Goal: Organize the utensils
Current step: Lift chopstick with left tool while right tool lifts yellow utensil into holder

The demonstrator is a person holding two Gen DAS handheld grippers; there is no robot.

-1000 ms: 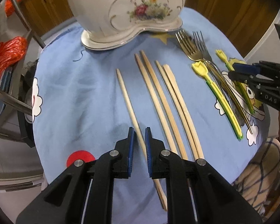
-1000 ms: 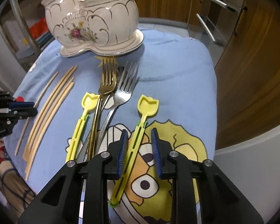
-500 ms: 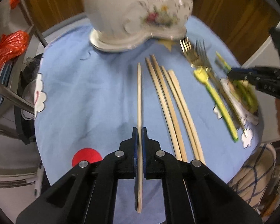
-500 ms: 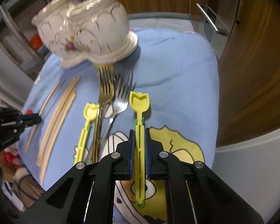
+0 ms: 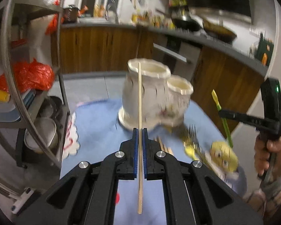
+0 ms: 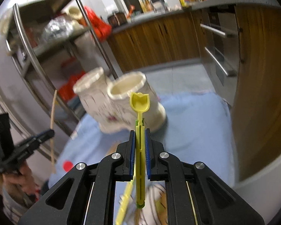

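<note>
Wooden cupboards [image 5: 106, 48] stand behind a bench [image 5: 101, 123] with a blue cloth. Much of it is blurry. On the bench is a white holder [image 5: 151, 97] with two cups. The left gripper [image 5: 140, 131] is clamped on one chopstick [image 5: 139, 101], lifted in front of the holder. The right gripper [image 6: 140, 131] squeezes one yellow spoon [image 6: 140, 103], also lifted. More chopsticks [image 5: 164, 146] and forks [image 5: 193, 136] lie on the cloth, partly hidden, too blurry to count.
</note>
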